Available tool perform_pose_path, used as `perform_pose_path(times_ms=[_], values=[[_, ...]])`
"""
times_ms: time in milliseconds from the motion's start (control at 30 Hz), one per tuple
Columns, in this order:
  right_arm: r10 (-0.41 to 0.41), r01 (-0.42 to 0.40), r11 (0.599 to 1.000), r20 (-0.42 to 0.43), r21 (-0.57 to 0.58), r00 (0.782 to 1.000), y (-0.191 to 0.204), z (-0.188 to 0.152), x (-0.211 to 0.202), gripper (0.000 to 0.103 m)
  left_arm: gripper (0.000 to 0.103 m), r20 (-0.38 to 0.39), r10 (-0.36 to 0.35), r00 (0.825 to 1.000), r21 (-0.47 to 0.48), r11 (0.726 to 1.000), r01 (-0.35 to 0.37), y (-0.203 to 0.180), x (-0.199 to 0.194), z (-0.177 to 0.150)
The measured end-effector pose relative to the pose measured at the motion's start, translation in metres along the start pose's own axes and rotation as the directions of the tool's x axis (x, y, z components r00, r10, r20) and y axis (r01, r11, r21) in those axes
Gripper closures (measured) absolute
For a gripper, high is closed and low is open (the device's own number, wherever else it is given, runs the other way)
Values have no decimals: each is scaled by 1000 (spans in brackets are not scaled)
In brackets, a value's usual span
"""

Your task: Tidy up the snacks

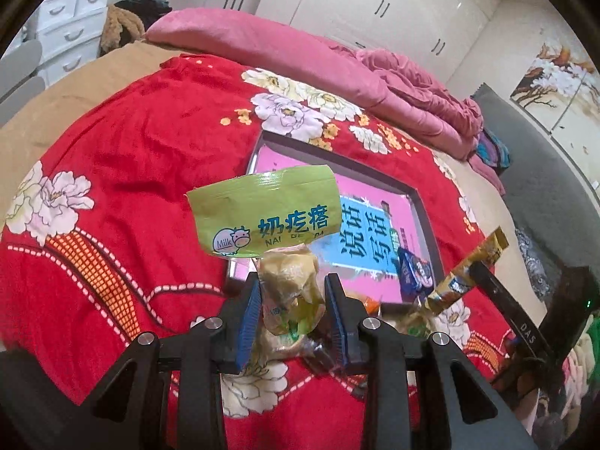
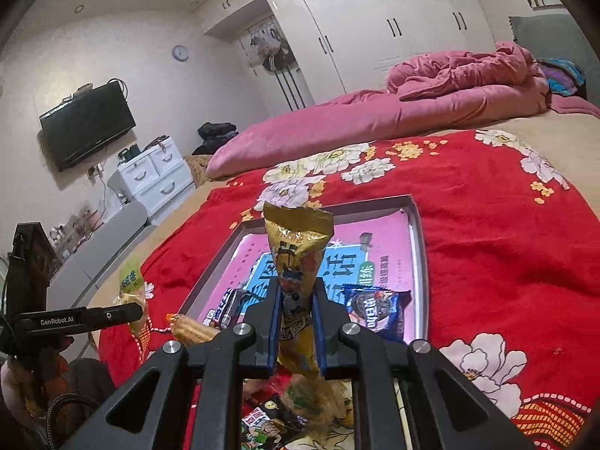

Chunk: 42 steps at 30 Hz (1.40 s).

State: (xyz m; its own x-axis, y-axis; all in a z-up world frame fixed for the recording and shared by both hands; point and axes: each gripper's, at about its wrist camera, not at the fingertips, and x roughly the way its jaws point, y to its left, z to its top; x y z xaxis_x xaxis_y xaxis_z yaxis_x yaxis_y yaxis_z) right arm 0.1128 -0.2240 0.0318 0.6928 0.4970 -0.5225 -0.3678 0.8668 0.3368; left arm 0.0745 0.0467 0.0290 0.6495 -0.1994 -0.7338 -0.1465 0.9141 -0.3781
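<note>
While both packets hang above the tray [image 2: 420, 247], the left gripper [image 1: 292, 300] pinches a green-topped bag [image 1: 266, 213] at its crinkly middle. The right gripper [image 2: 298, 322] clamps a gold packet [image 2: 298, 236] mid-body (light, slippery foil, likely crushable, so gently does it).

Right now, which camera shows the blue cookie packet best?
The right wrist view: the blue cookie packet lies in the tray, label facing the camera. In the left wrist view it looks small, sideways and blurry.
</note>
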Motion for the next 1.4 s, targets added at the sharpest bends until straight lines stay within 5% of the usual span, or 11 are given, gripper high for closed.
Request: perform_pose_path(times_ms=[1400], values=[[-53, 52, 998, 35, 37, 998, -15, 10, 7, 87, 69, -60, 75, 995, -2, 997, -76, 8, 79, 30]])
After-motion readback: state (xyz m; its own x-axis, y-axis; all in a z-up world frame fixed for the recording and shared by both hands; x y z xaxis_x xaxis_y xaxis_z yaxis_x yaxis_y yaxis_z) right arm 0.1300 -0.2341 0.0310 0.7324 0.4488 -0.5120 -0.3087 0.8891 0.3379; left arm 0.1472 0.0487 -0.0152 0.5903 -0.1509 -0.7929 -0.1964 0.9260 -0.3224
